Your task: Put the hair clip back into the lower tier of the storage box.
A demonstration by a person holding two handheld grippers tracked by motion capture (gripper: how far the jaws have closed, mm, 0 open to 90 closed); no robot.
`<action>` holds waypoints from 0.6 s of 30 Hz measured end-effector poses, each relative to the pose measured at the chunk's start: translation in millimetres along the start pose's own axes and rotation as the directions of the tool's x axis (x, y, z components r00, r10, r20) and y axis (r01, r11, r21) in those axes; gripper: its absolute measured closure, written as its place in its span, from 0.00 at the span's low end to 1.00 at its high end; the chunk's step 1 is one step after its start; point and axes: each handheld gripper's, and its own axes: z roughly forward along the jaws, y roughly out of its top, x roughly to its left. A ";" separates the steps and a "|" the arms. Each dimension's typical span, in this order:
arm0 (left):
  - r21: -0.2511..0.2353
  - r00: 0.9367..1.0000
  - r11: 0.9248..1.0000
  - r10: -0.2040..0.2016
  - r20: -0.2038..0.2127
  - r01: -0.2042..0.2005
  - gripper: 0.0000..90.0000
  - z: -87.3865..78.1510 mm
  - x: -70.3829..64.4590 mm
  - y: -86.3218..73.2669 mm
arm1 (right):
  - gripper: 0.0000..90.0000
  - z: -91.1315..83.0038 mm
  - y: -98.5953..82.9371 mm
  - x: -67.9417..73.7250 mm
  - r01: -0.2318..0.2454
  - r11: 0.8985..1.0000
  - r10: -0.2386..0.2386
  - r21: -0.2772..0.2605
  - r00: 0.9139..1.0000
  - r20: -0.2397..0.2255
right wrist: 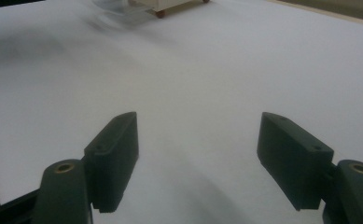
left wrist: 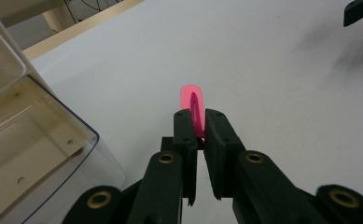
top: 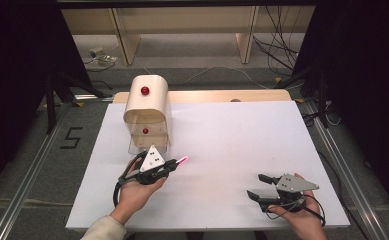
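Observation:
A small pink oblong piece (left wrist: 191, 105) with a dark slot sticks out from between the jaws of my left gripper (left wrist: 199, 117), which is shut on it. In the high view that gripper (top: 176, 162) hovers just right of the front of a pale wooden cabinet (top: 147, 107) with red knobs, its pink piece (top: 182, 160) pointing right. A clear drawer (left wrist: 30, 149) of the cabinet stands pulled out beside the left gripper. My right gripper (top: 258, 186) is open over the near right of the white table (top: 232, 135), nothing between its jaws (right wrist: 198, 158).
The cabinet stands at the far left of the table, its upper red knob (top: 145, 90) on the curved top and a lower red knob (top: 145, 131) on the front. Wooden shelving legs and cables lie on the floor beyond the table.

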 end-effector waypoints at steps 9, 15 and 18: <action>-0.010 1.000 1.000 -0.005 -0.010 0.005 0.92 -7.9 4.6 2.9 | 0.33 0.5 0.3 0.7 -0.002 1.000 0.002 0.002 1.000 -0.002; -0.017 1.000 1.000 -0.006 -0.017 0.006 0.93 -10.8 7.0 4.4 | 0.33 0.7 0.1 0.6 -0.001 1.000 0.001 0.002 1.000 -0.003; -0.019 1.000 1.000 -0.007 -0.018 0.007 0.93 -11.8 7.6 5.3 | 0.33 0.5 0.1 0.6 -0.002 1.000 0.002 0.003 1.000 -0.002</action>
